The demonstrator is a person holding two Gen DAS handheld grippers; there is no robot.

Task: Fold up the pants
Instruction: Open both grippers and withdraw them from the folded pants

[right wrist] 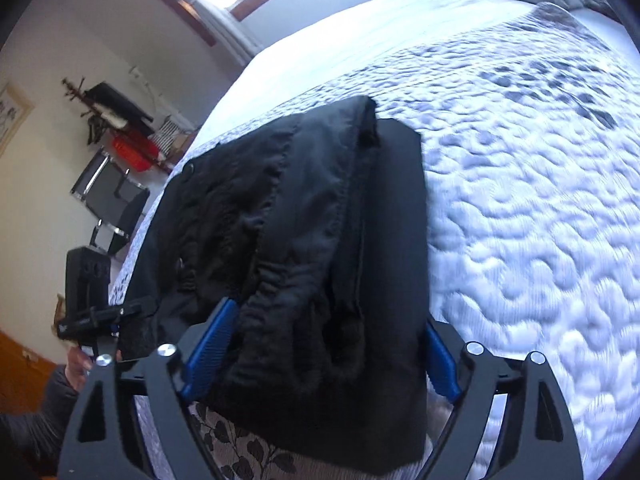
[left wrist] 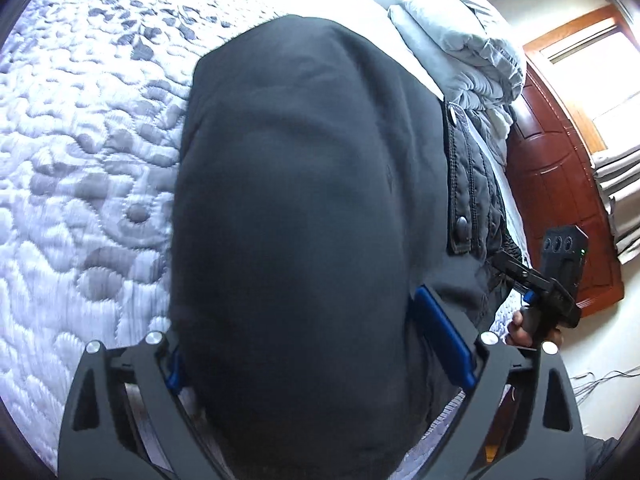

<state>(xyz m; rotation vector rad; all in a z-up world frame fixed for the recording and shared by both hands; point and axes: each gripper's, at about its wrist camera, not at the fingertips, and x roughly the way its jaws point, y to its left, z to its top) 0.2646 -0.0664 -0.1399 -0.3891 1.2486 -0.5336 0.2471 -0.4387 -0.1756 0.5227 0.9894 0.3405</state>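
Dark pants [left wrist: 304, 200] lie folded on a white quilted bed [left wrist: 80, 140]. In the left wrist view my left gripper [left wrist: 320, 344] straddles the near end of the pants, its blue pads wide apart on either side of the cloth. In the right wrist view the black pants [right wrist: 320, 232] show the gathered waistband side; my right gripper [right wrist: 324, 344] is open around their near edge, blue pads [right wrist: 208, 344] on each side. The right gripper also shows in the left wrist view [left wrist: 536, 284], and the left one in the right wrist view [right wrist: 100, 316].
A grey duvet [left wrist: 460, 32] is piled at the bed's far right. A quilted black jacket [left wrist: 468, 184] lies beside the pants. A wooden headboard [left wrist: 560, 184] stands at the right. A chair [right wrist: 112, 200] and cluttered rack [right wrist: 128, 132] stand beyond the bed.
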